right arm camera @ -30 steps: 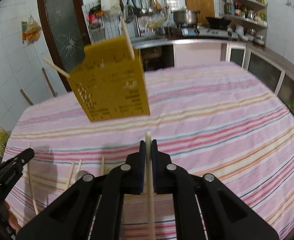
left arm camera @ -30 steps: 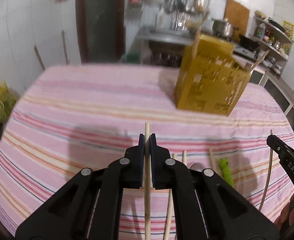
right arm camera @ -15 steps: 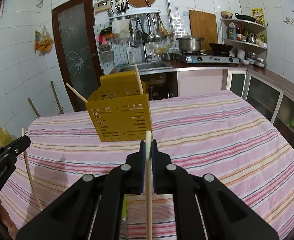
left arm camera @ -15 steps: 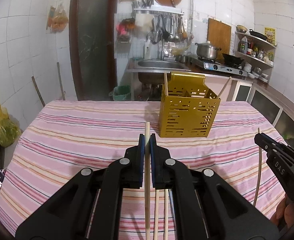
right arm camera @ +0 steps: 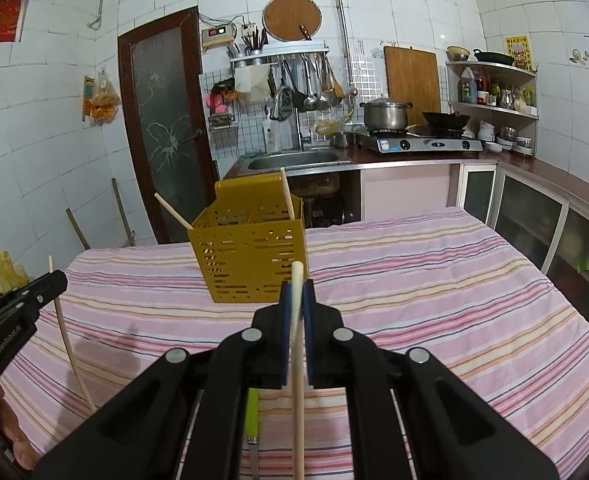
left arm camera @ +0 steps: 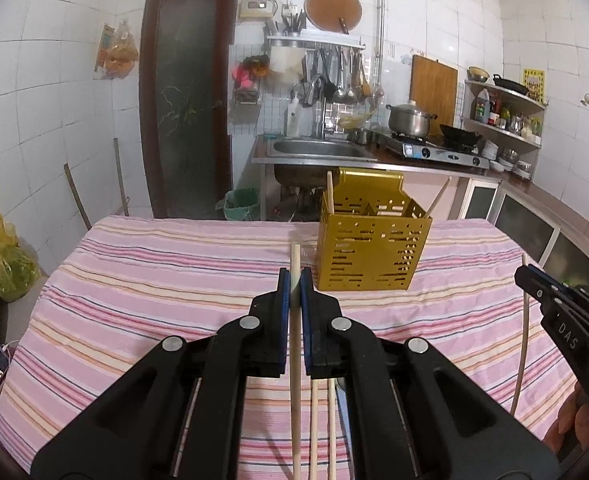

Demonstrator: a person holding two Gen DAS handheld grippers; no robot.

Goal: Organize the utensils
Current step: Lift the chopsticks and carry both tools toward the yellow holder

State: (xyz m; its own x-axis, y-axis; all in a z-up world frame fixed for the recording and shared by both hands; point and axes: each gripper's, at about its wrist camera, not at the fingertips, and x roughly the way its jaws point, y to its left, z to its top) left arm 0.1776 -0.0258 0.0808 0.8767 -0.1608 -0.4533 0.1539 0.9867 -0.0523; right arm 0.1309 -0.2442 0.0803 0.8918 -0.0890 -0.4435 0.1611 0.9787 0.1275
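A yellow perforated utensil holder (left arm camera: 368, 246) stands on the striped tablecloth, with two chopsticks leaning in it; it also shows in the right wrist view (right arm camera: 252, 260). My left gripper (left arm camera: 294, 280) is shut on a wooden chopstick (left arm camera: 295, 344), held above the table short of the holder. My right gripper (right arm camera: 297, 294) is shut on another chopstick (right arm camera: 298, 360), also short of the holder. Two loose chopsticks (left arm camera: 321, 424) lie on the cloth under the left gripper. A green-handled utensil (right arm camera: 251, 412) lies under the right gripper.
The table (left arm camera: 154, 280) has a pink striped cloth. The right gripper shows at the right edge of the left wrist view (left arm camera: 566, 320); the left gripper shows at the left edge of the right wrist view (right arm camera: 10, 316). A sink and stove counter (right arm camera: 374, 156) lie behind the table.
Both grippers have risen and tilted up with their chopsticks, so the holder now looks smaller and farther, and the kitchen wall is in view.
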